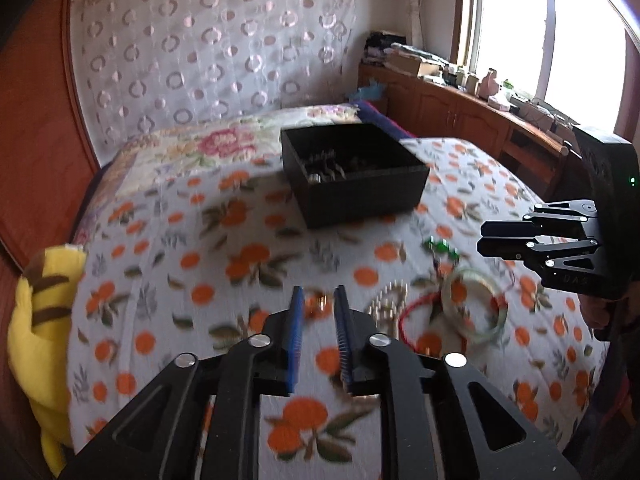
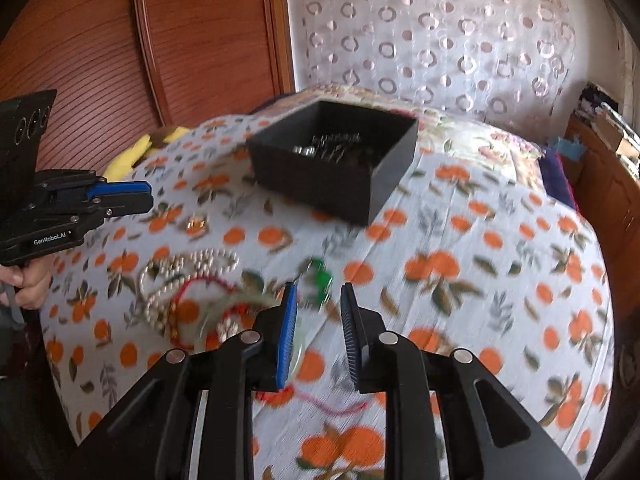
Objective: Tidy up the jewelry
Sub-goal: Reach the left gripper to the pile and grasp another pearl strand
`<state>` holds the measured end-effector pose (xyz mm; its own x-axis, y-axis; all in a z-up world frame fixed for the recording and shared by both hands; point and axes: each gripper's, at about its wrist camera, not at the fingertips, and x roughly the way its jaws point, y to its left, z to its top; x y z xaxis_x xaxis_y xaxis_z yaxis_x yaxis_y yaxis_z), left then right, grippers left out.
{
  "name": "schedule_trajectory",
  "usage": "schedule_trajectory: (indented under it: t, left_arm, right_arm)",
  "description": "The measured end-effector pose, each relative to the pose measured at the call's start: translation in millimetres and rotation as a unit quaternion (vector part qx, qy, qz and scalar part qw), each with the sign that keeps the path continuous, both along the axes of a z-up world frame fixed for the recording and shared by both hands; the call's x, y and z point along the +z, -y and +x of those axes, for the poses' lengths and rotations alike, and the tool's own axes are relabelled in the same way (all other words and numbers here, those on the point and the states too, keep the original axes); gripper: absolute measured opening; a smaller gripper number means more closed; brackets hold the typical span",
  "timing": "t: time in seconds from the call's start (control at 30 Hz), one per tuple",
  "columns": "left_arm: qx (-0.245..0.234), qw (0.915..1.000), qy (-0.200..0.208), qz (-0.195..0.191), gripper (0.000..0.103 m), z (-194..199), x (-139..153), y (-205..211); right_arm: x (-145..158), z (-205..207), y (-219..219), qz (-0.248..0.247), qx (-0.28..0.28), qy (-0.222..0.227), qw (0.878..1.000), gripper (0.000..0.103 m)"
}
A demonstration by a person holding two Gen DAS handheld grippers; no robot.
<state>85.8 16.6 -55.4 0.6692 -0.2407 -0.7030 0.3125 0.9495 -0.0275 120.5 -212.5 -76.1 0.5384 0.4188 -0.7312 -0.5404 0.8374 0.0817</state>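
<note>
Both my left tongs (image 1: 319, 300) and right tongs (image 2: 319, 298) stand slightly apart, holding nothing. They hover over loose jewelry (image 2: 188, 280) on the bed (image 2: 480, 232), the black box (image 2: 332, 168) beyond.

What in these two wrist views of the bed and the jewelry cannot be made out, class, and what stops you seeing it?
- Contents of the black box: left wrist view, near wall and shadow hide most; only blurred metallic bits show.
- Small gold piece: left wrist view, motion blur; its type is unclear.
- Green piece: right wrist view, smeared by blur.
- Pale bangle: in the right wrist view, the right gripper covers part of it.
</note>
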Motion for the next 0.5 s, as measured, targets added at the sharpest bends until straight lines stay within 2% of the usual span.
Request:
schedule_trajectory:
  t: [0.07,0.2,0.5]
  left_arm:
    - [0.001,1.0,-0.008,-0.001,0.029,-3.5,-6.1,-2.4]
    - [-0.002,0.9997,-0.025,0.001,0.029,-10.7,-18.2,-1.6]
    - [-0.015,0.9987,-0.046,0.02,0.029,-14.7,-31.8,14.7]
  right_arm:
    - [-5.6,-3.7,-0.3,-0.002,0.003,-0.006,1.0,0.025]
    - [-16.8,-8.2,-3.3,-0.007,0.011,-0.022,1.0,0.029]
    - [-21.4,-14.4,-9.8,-0.039,0.01,-0.007,0.999,0.029]
